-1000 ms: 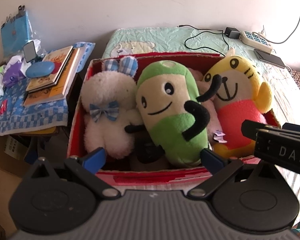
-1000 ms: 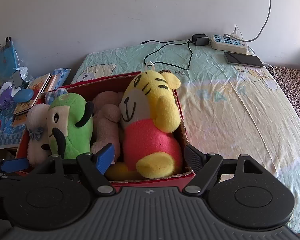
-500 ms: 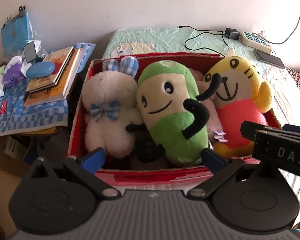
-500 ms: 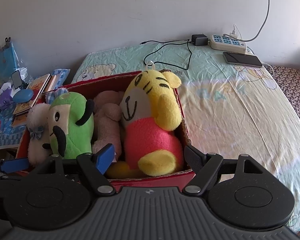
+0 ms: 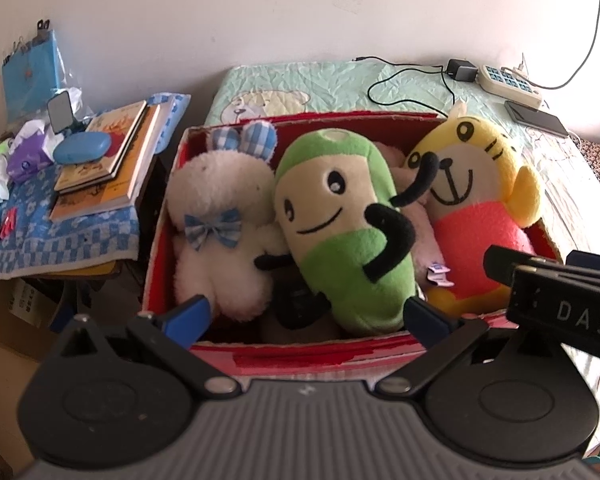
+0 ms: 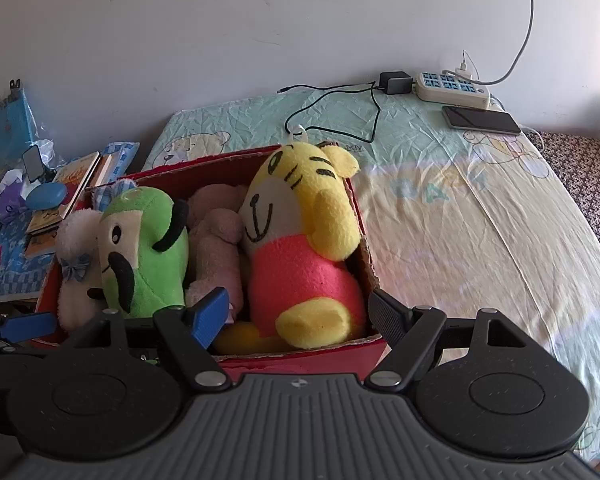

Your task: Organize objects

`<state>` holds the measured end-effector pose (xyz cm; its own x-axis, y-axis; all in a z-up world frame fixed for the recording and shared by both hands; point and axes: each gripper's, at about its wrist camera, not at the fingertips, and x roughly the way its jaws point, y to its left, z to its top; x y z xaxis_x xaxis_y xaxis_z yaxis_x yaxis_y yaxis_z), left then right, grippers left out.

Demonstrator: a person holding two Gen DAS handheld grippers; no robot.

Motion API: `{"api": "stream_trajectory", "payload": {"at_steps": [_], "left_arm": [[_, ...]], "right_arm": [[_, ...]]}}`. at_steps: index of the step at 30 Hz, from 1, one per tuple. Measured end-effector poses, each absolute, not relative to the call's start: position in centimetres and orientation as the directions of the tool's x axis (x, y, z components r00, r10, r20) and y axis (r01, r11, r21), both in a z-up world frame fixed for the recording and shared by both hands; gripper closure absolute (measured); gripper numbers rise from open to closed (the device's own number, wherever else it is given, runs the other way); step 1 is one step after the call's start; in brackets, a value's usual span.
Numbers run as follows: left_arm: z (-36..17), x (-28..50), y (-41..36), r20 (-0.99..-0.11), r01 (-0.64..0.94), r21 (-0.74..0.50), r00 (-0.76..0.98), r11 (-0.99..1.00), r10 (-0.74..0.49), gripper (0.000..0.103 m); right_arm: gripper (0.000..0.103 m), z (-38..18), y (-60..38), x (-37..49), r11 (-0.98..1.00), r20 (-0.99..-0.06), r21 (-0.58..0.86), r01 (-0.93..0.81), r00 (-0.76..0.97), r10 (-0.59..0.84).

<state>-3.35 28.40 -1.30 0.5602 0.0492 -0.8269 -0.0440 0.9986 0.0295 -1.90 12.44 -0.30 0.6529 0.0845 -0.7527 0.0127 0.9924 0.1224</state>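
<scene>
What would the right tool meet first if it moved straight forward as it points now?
Probably the near wall of the red box, which lies between its open fingers. Slightly higher, the right tool would meet the yellow tiger plush. Depth is unclear.

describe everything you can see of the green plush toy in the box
The green plush toy is a fuzzy capsule-shaped figure with a cream face, black dot eyes, a curved smile and thin black arms, one raised. It leans back, tilted, in the middle of the red cardboard box. It presses against the white bunny plush on one side and a pink plush on the other. Neither gripper touches it.
</scene>
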Motion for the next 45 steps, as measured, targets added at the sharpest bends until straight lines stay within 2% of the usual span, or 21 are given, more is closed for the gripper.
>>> {"api": "stream_trajectory", "payload": {"at_steps": [14,32,45], "left_arm": [[-1.5,-3.2,28.3,-0.822,-0.036,0.030,0.568,0.999,0.045,0.001],[-0.5,-3.5,26.9,-0.817,-0.142,0.084,0.557,0.986,0.150,0.001],[0.0,-3.5,26.0,-0.817,-0.120,0.096,0.558,0.988,0.147,0.001]], "right_arm": [[0.024,-0.1,11.7,-2.2,0.990,-0.736,0.143,0.018,0.670,0.095],[0.025,0.4,10.2,-1.2,0.983,-0.740,0.159,-0.095,0.648,0.182],[0.025,0.6,9.3,-1.5,0.979,-0.735,0.184,-0.088,0.649,0.196]]}}
